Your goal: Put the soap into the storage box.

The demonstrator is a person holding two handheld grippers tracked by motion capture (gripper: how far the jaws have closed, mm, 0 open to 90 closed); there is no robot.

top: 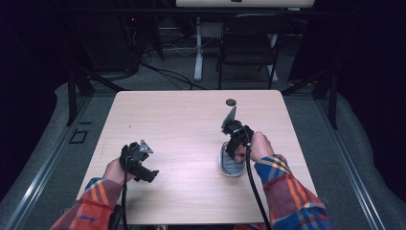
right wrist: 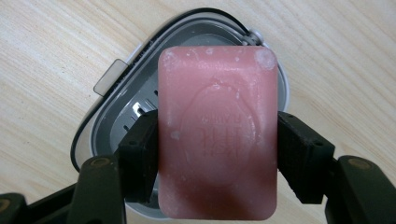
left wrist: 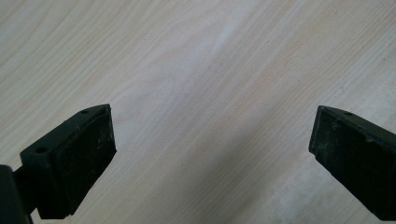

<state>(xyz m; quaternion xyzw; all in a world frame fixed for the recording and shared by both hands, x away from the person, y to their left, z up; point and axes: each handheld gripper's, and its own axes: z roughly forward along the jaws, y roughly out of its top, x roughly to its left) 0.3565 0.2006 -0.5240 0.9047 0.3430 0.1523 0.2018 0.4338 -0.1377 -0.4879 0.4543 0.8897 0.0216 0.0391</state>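
Right tongs (right wrist: 217,154) clamped on pink soap bar (right wrist: 217,135), one jaw on each long side, bar lying flat between them, embossed face toward the camera. Held directly over grey soap dish (right wrist: 116,93); ribbed or slotted insert of dish visible beneath left edge of bar. Cannot tell whether bar already touches the insert or hangs just above it. Small tab or latch on one rim of dish; no lid seen.

High view: right tongs (top: 233,143) pointed down at dish (top: 231,167), which sits on worktop (top: 182,120) toward its right half, near person's side. Right hand (top: 258,146) gripping the handle, plaid sleeve behind it.

Left tongs (left wrist: 210,140) spread wide, nothing between them, bare wood grain below. In high view left tongs (top: 143,167) low over worktop at left, well apart from dish, idle.

Progress, judged: soap gripped and brought over dish, so pick and carry look done. Left to do: lower until bar seats on insert, release, lift clear. Bar roughly in line with dish outline, though its near end and near rim hidden by tongs; minor squaring possibly needed. Slippery surface likely; gentle release advisable.
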